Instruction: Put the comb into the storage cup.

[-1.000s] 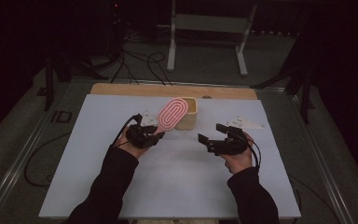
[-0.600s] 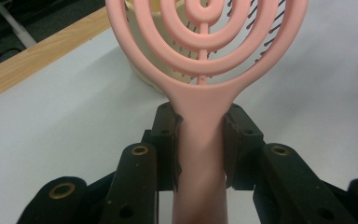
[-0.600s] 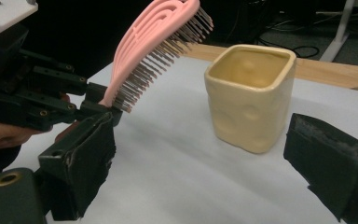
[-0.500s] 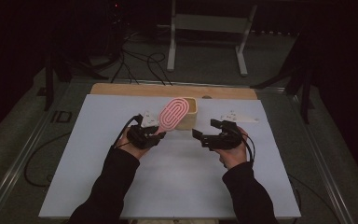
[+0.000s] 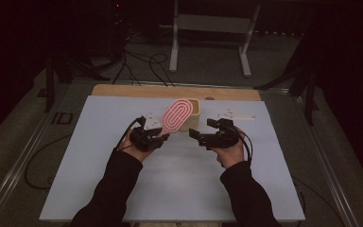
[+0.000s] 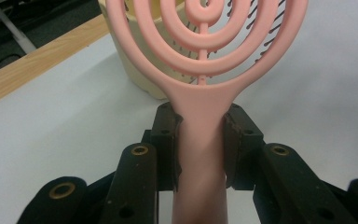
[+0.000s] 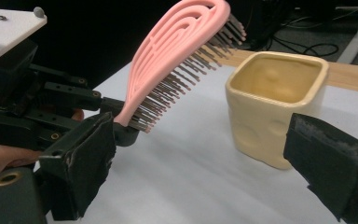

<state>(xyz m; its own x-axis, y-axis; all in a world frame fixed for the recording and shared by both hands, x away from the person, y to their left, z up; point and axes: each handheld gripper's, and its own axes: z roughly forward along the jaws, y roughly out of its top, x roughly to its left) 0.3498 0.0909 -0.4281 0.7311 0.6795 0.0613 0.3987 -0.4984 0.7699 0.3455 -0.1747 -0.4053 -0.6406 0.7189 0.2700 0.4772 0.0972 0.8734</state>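
Left claw (image 5: 163, 135) clamped on handle of pink hairbrush (image 5: 178, 115); brush head tilted up over desk (image 5: 99, 156), bristles toward cream cup (image 7: 272, 105). Right claw (image 5: 199, 134) jaws spread wide, nothing between pads, facing brush, cup just beside it.

In the left gripper view the pink brush (image 6: 205, 60) runs off the top edge, so its upper rings are cut away, and its handle drops out at the bottom between the left tool's (image 6: 200, 140) jaws. Behind it the cream cup (image 6: 135, 60) is half covered, its rim lost at the top. In the right gripper view the right tool's (image 7: 205, 163) jaws are clipped at lower left and lower right, and one hides the cup's lower right corner.
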